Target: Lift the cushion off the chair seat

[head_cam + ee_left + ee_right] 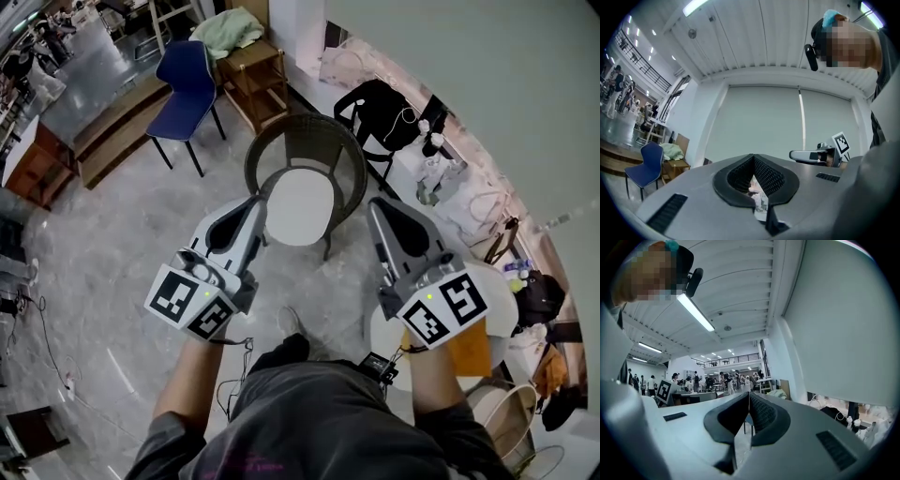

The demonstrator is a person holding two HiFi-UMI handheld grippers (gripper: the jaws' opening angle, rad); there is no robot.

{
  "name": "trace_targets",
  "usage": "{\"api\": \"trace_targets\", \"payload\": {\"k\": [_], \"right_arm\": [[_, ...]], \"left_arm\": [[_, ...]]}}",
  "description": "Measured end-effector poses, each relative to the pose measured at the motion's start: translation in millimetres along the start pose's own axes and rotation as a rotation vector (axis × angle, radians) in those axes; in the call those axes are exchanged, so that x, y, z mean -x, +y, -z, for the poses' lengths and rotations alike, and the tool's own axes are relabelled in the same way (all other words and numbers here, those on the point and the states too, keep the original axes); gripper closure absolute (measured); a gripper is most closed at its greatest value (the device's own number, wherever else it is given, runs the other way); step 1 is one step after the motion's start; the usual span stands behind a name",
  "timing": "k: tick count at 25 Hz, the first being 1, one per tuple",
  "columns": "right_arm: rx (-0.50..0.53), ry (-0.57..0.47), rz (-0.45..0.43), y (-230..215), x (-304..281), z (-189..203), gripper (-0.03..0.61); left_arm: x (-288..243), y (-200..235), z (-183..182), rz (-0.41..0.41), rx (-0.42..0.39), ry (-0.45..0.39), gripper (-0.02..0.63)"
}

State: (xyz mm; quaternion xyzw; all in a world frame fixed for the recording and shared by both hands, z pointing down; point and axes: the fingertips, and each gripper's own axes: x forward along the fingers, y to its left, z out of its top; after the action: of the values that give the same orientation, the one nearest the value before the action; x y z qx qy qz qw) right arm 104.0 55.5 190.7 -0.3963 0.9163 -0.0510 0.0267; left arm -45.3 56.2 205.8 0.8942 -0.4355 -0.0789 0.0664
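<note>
A white oval cushion (pixel 300 206) lies on the seat of a dark wicker chair (pixel 305 141) in the middle of the head view. My left gripper (pixel 260 200) hovers at the cushion's left edge, jaws shut and empty. My right gripper (pixel 374 202) hovers just off the chair's right side, also shut and empty. Whether either tip touches the chair I cannot tell. In the left gripper view the shut left gripper (pixel 753 157) points level at a pale wall, with the right gripper (pixel 811 155) beside it. The right gripper (pixel 749 393) looks level into the hall. The cushion shows in neither gripper view.
A blue chair (pixel 187 80) and a wooden side table (pixel 253 70) with a green cloth stand behind the wicker chair. A black chair (pixel 384 112) and bags line the wall at right. A small round white table (pixel 495 292) sits under my right hand. People stand far off in the hall.
</note>
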Motion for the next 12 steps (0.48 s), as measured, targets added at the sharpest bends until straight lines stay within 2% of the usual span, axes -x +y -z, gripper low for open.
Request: {"api": "trace_targets", "payload": {"k": [5, 12], "right_arm": [[-0.009, 0.022, 0.029, -10.9, -43.4, 7.8, 0.565], [-0.044, 0.055, 0.061, -28.9, -85.9, 25.6, 0.565]], "left_arm": [[-19.5, 48.8, 2.2, 0.016, 0.021, 0.014, 0.604], [-40.5, 90.6, 12.0, 0.030, 0.043, 0.055, 0.604]]}}
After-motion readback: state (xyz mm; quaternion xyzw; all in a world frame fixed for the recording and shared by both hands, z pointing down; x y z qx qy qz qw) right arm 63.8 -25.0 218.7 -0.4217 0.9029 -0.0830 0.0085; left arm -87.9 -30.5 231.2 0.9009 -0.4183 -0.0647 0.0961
